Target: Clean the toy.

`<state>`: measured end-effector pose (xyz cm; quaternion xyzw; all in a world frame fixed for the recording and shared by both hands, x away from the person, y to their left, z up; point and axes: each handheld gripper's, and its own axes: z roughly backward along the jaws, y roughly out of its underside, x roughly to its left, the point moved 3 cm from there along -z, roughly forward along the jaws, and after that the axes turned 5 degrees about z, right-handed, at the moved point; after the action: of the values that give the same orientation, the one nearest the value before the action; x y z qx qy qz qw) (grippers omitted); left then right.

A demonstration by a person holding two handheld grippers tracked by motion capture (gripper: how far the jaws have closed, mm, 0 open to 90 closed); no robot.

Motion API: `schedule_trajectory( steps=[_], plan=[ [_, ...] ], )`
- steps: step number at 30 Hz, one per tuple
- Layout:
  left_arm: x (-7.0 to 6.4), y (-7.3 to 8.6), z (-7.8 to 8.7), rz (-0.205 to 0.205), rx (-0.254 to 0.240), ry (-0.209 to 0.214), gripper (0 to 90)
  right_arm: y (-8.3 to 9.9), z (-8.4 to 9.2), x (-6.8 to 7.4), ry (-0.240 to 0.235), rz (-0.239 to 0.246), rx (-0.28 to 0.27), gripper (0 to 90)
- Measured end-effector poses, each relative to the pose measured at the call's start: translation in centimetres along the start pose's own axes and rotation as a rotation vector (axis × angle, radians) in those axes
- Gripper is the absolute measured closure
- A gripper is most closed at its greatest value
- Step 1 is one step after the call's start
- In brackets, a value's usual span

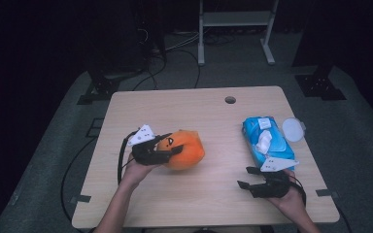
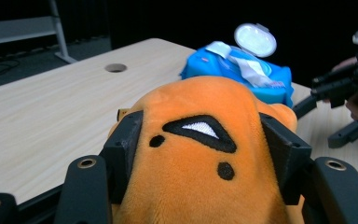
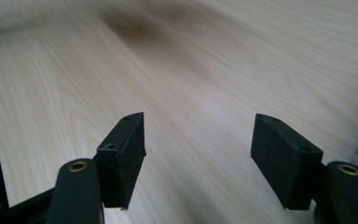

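Round orange plush toy [image 1: 184,149], jaws-pinched

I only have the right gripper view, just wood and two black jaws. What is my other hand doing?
Observer: The left gripper is shut on an orange plush toy.
Operator: Anything near my right side?
Observer: A blue wipes pack lies just beyond the right gripper, its lid flipped open.
Operator: Is the right gripper holding anything?
Observer: No, its jaws stand open above the bare table.
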<state>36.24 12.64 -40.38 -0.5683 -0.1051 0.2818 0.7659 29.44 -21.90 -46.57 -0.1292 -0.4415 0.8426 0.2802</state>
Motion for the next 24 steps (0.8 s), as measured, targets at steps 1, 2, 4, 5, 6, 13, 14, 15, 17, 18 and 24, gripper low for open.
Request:
schedule_trajectory(
  steps=[1, 2, 4, 5, 6, 13, 14, 15, 17, 18, 24],
  plan=[
    [-0.2, 0.1, -0.3, -0.001, 0.005, 0.004, 39.6, 0.0, 0.1, -0.1, 0.0, -0.004, -0.003, 34.1],
    [-0.6, 0.3, -0.7, -0.004, 0.012, 0.012, 39.6, 0.0, 0.1, -0.1, 0.001, -0.004, -0.006, 34.4],
    [-1.1, 0.6, -1.5, -0.011, 0.025, 0.025, 39.6, 0.1, 0.2, -0.3, 0.004, -0.015, -0.008, 34.7],
    [-1.6, 0.9, -2.1, -0.017, 0.035, 0.039, 39.6, 0.1, 0.3, -0.4, 0.006, -0.017, -0.012, 34.9],
    [-1.6, 0.9, -2.1, -0.017, 0.035, 0.039, 39.6, 0.1, 0.3, -0.4, 0.006, -0.017, -0.012, 34.9],
    [-3.2, 2.2, -4.2, -0.043, 0.042, 0.07, 39.0, 0.1, 0.5, -0.4, 0.013, -0.02, -0.019, 35.5],
    [-3.3, 2.5, -4.5, -0.049, 0.049, 0.073, 38.8, 0.1, 0.5, -0.5, 0.017, -0.022, -0.02, 35.8],
    [-3.4, 2.8, -4.9, -0.053, 0.062, 0.08, 38.4, 0.0, 0.6, -0.5, 0.022, -0.024, -0.024, 36.2],
    [-3.5, 3.5, -5.5, -0.053, 0.1, 0.095, 36.6, -0.1, 0.8, -0.6, 0.033, -0.023, -0.034, 36.6],
    [-3.7, 3.9, -5.7, -0.058, 0.087, 0.106, 36.6, -0.2, 1.0, -0.6, 0.04, -0.021, -0.043, 36.8],
    [-4.0, 4.5, -5.7, -0.079, 0.133, 0.113, 30.9, -1.3, 2.3, -1.8, 0.131, -0.005, -0.089, 37.8]
  ],
)
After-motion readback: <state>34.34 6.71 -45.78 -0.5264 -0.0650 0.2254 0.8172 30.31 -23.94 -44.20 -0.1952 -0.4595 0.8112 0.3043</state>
